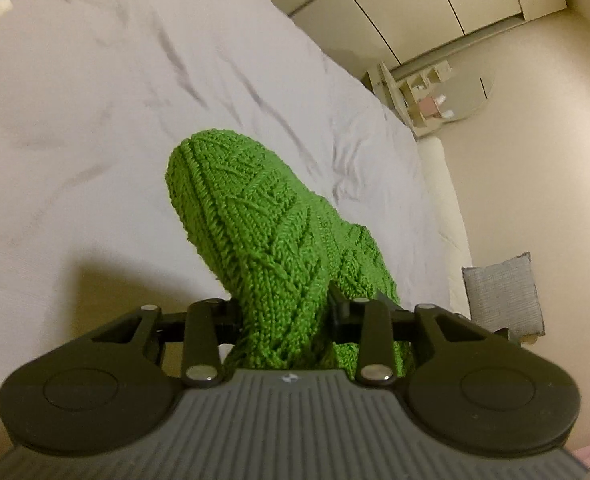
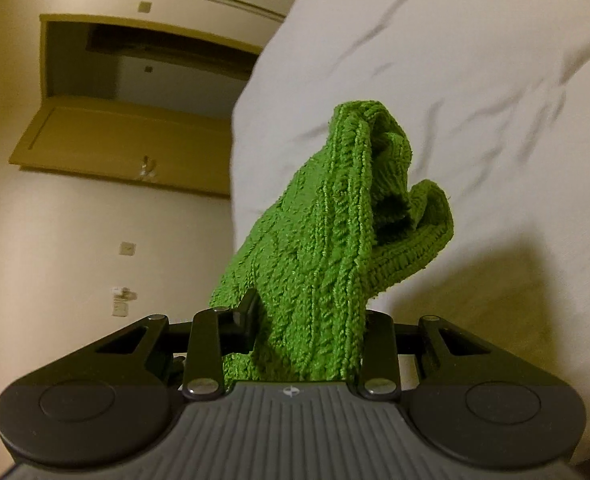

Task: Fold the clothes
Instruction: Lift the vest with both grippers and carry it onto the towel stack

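Both tongs hold one green knit (image 1: pixel 271 236), lifted above the white bed (image 1: pixel 95 120). The left gripper (image 1: pixel 285 316) is closed on a thick bunch of it; the right gripper (image 2: pixel 309 320) likewise. From each, the knit runs forward and away, long axis along the fingers, over the bed's edge region. The fabric is chunky, cabled, soft and limp. The sheet is creased.

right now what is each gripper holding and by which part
Both hold the green knit garment: the left gripper and the right gripper are each clamped on a bunched fold. Which part cannot be told.
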The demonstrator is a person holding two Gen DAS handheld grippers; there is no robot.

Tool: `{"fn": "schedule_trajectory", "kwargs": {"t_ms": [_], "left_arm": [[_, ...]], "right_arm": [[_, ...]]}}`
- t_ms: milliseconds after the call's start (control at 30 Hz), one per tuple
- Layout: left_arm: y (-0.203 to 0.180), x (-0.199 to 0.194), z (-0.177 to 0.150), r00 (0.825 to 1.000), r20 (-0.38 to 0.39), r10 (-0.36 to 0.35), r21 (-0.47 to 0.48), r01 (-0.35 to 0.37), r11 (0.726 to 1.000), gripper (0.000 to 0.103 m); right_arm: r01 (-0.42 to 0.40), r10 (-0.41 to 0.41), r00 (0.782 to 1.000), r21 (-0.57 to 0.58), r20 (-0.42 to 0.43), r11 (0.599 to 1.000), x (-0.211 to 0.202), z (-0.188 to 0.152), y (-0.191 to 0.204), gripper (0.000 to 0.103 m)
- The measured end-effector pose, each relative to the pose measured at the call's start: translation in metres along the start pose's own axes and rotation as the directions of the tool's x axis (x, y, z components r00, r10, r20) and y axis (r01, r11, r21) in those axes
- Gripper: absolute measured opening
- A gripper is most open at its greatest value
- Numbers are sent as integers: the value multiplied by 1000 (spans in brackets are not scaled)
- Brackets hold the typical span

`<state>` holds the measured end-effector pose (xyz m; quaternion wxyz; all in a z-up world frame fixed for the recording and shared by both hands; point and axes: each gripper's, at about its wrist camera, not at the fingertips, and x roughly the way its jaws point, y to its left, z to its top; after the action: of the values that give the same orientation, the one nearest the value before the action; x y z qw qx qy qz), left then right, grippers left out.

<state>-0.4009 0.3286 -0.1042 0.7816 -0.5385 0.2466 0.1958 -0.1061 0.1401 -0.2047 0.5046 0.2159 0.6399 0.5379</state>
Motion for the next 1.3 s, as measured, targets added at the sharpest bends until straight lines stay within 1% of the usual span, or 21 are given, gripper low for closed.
{"fn": "schedule_trajectory", "kwargs": {"t_ms": [133,267,300,400,500,567,633,667,733,833,1000,1067,1167,1300], "left_arm": [[20,-48,12,998,47,31,-34,-29,999,31],[39,-85,12,989,128,68,-101,-55,993,31],[44,-93,12,986,150,80,-119,-62,991,31],[61,-122,11,966,231,119,-179,-78,981,31],[79,-147,18,950,265,168,-227,-108,968,31],[96,-166,26,941,281,191,-235,-125,964,31],[117,-179,41,937,284,202,-240,-135,961,31],[128,-184,50,937,281,206,-242,-138,960,31],[156,-191,76,946,261,191,-214,-136,967,31],[198,-200,116,959,229,169,-173,-131,976,31],[268,-216,182,976,173,136,-104,-119,987,31],[298,-218,212,982,145,117,-76,-107,991,31],[334,-216,252,988,123,97,-37,-93,995,31],[372,-210,287,989,134,69,20,-72,997,31]], "right_arm": [[-16,15,998,-18,-58,1000,39,-15,42,35],[-17,7,990,-69,-140,997,80,-10,75,35],[-22,8,986,-87,-167,996,91,-9,84,35],[-64,29,969,-134,-247,989,125,-9,103,35],[-94,45,951,-146,-307,985,160,-13,120,35],[-107,52,939,-146,-339,984,183,-18,132,35],[-119,60,930,-142,-361,983,204,-29,141,35],[-119,60,930,-143,-362,983,216,-33,145,35],[-117,59,931,-143,-360,983,240,-41,153,35],[-105,54,942,-137,-330,985,276,-58,165,35],[-78,52,972,-106,-228,991,345,-79,179,35],[-64,43,981,-106,-192,992,375,-83,183,35],[-48,31,989,-116,-142,992,419,-87,187,35],[-44,29,994,-134,-109,990,468,-94,180,35]]}}
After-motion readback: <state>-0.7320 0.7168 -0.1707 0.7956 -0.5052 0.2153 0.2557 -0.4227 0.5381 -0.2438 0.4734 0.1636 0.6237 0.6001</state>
